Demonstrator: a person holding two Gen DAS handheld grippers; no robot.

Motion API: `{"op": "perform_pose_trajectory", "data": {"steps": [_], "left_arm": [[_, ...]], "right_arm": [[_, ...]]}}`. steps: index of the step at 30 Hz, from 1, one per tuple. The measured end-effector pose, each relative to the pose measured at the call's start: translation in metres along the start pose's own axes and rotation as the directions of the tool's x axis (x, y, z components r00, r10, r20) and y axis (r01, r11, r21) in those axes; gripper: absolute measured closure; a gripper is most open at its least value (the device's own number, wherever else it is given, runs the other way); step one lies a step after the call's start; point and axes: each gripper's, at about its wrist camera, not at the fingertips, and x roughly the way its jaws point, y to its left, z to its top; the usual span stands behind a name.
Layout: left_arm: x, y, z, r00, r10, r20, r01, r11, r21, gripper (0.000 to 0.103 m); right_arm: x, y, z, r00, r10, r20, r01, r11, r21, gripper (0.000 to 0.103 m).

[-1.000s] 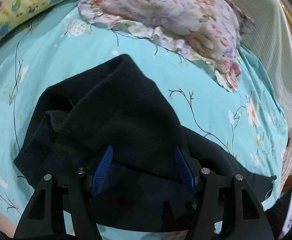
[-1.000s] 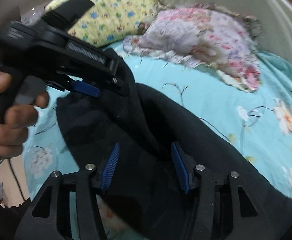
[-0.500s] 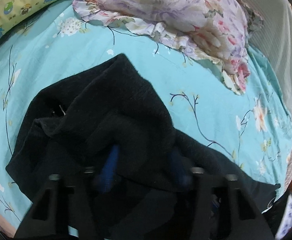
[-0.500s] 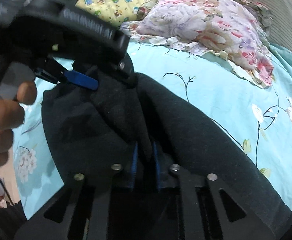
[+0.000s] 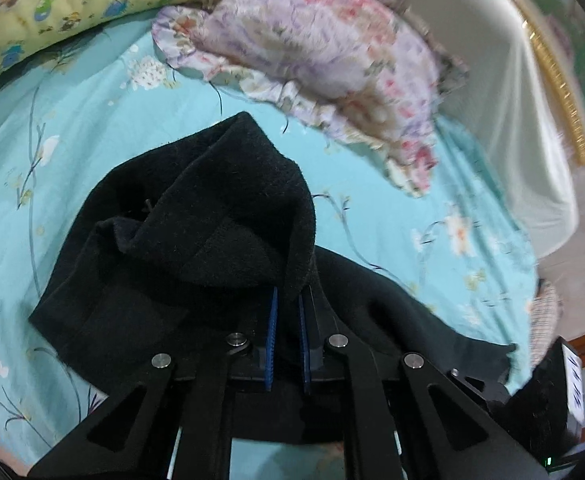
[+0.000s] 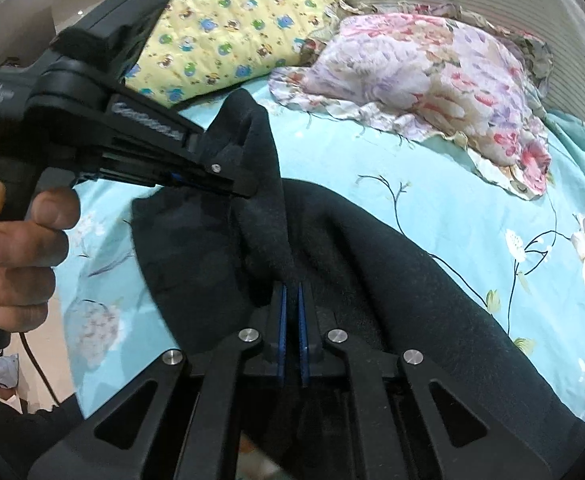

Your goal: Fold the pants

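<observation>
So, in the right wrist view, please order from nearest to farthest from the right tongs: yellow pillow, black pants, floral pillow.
1. black pants, clamped in the right tongs.
2. floral pillow, beyond, upper right.
3. yellow pillow, farthest, upper left, behind the left tongs.

A floral pillow (image 6: 432,76) touches a yellow cartoon-print pillow (image 6: 228,28) on the turquoise floral bedsheet (image 5: 92,120); possibly a gilt frame (image 5: 556,80) beyond.
</observation>
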Motion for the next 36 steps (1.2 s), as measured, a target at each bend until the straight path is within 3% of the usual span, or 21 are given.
{"op": "perform_pose_trajectory", "data": {"steps": [6,13,26,36], "left_arm": [[-0.043,0.025,-0.015,0.991,-0.111,0.074,0.113,0.993,-0.035,0.095],[-0.061,0.06,-0.032,0.978,-0.172,0.116,0.18,0.982,-0.058,0.098],[-0.037,0.101,-0.054,0.983,-0.157,0.09,0.166,0.98,-0.106,0.098],[-0.051,0.109,-0.063,0.984,-0.143,0.109,0.153,0.984,-0.094,0.098]], "right_arm": [[-0.023,0.027,0.012,0.999,0.045,-0.004,-0.045,0.999,-0.004,0.097],[-0.024,0.061,0.025,0.998,0.042,-0.044,-0.044,0.998,-0.045,0.097],[0.027,0.07,-0.002,0.986,0.013,-0.165,-0.019,0.999,-0.031,0.097],[0.036,0.072,-0.011,0.98,0.015,-0.2,-0.026,0.998,-0.051,0.097]]}}
